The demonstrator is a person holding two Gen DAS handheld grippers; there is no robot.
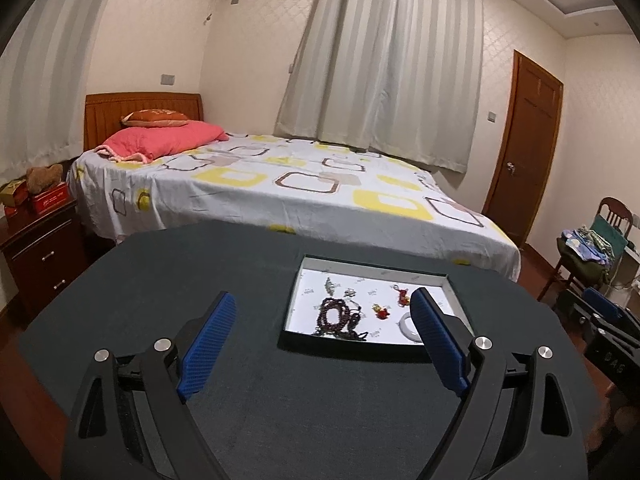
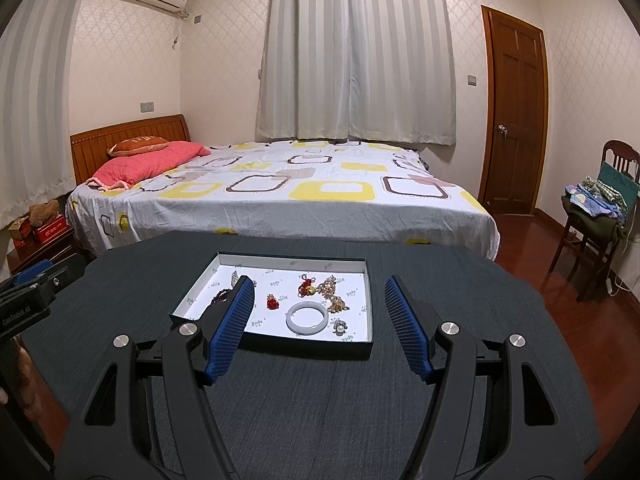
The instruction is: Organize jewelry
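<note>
A shallow black tray with a white floor lies on the dark grey table. In it lie a white bangle, a small red charm, a red-and-gold knot charm, gold bead clusters, a pearl ring and a dark red bead bracelet. My right gripper is open just before the tray's near edge, nothing between its blue pads. My left gripper is open wide, to the left of and before the tray, empty.
A bed with a patterned sheet stands behind the table. A nightstand with boxes is at the left. A chair piled with cloth and a wooden door are at the right. Each gripper shows at the other view's edge.
</note>
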